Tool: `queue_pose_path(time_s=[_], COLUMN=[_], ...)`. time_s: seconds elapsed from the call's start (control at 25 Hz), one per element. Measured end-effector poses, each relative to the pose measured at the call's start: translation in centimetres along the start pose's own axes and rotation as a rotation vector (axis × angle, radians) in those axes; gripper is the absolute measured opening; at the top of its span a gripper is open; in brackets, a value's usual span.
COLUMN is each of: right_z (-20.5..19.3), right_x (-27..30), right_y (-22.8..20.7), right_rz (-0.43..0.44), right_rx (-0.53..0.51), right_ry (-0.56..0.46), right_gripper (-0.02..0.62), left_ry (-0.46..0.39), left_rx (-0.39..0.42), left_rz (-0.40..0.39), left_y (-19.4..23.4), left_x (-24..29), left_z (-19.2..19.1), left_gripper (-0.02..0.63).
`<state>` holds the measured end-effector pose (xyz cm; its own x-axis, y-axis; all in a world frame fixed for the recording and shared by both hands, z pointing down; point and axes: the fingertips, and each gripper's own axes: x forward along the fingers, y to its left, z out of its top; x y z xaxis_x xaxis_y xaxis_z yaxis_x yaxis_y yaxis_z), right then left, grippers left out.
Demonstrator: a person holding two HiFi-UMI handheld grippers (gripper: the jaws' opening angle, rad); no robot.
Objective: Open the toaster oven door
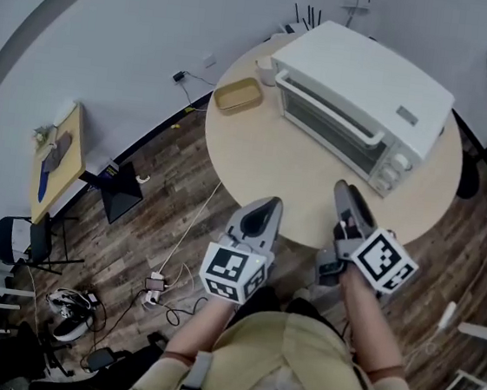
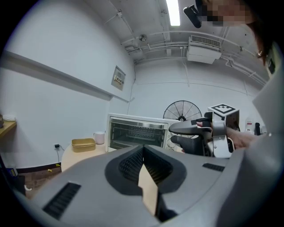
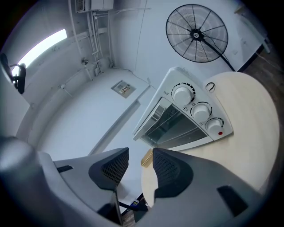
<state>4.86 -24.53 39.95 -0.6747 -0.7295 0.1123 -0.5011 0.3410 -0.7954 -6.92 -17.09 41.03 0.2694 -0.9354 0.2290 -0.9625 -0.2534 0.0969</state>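
Broadly, we had the round surface [image 1: 256, 165] ahead of us, and the oven [image 1: 370, 77] stood on its far right part, its front turned toward us and a little leftward. Its door [image 1: 329, 130] was shut, flat against the body. The handle [image 1: 328, 103] ran along the door's top edge; in the head view its long axis slanted from far left to near right, stopping short of the knobs [image 1: 395, 168].

Both tools sat at the surface's near edge, well apart from the oven. The right tongs [image 1: 342, 188] were spread with nothing between them. They pointed up toward the knob end of the oven and lay nearer to it than the other pair. The left tongs [image 1: 270, 203] were pressed together and empty, aimed at the bare middle of the surface.

We judged the task not yet begun. The handle lay ahead and slightly left of the right tongs, so that pair would need to reach forward and turn across the bar's length to take it.
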Motion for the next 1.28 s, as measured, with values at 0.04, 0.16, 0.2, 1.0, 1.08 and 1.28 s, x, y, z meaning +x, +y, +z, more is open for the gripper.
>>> queue_pose_path(time_s=[0.04,0.16,0.2,1.0,1.08,1.28], right_z=[0.5,1.3,1.5,6.8,7.0,7.8], right_x=[0.4,1.6,2.0,7.3,7.7,7.9], right_y=[0.0,-0.4,-0.6,-2.2,-2.5,-4.0], right_rz=[-0.003,-0.027,-0.039,-0.123,-0.128,-0.202], right_rx=[0.009,0.039,0.053,0.244,0.26,0.276], right_ry=[-0.009,-0.039,-0.05,-0.322,-0.336,-0.382], right_gripper=[0.153,0.16,0.16,0.172,0.172,0.172], left_ry=[-0.002,-0.006,-0.005,0.025,0.032,0.039], left_rx=[-0.001,0.003,0.004,0.005,0.006,0.015], left_rz=[-0.001,-0.011,-0.018,-0.247,-0.267,-0.318], left_y=[0.2,1.0,1.3,6.5,6.9,7.5], left_x=[0.4,1.6,2.0,9.5,10.1,11.4], left_z=[0.3,0.5,0.5,2.3,2.3,2.7], left_gripper=[0.002,0.002,0.002,0.002,0.002,0.002])
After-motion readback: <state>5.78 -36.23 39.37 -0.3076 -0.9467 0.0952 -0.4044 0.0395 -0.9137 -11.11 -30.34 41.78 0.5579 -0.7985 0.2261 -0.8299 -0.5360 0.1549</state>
